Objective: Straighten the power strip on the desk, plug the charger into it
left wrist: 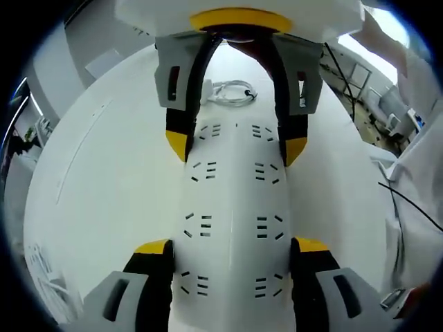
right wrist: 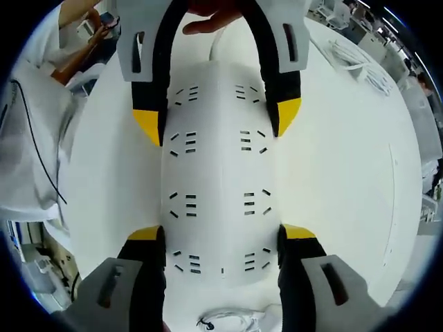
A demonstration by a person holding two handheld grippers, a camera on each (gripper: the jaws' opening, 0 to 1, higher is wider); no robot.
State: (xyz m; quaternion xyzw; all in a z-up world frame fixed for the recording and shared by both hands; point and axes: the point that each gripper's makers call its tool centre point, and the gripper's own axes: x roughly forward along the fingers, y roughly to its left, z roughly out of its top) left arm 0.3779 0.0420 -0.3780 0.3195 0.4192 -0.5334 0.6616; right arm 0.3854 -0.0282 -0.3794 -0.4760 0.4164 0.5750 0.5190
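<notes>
Power strip (left wrist: 234, 207) lies flat on the white worktop (left wrist: 111, 187) — left tongs (left wrist: 232, 252) clamped across one end, right tongs (right wrist: 221, 238) clamped across the other, jaws touching both long sides. Coiled white cable (left wrist: 232, 91) just beyond the far end — charger body not discernible.

desk (left wrist: 104, 187) bare both sides of power strip (left wrist: 232, 207) | coiled cable (left wrist: 232, 92) at its end

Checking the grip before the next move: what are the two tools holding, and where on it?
Both hold the power strip: the left tool straddles one end, the right tool the other, jaws against its long sides.
</notes>
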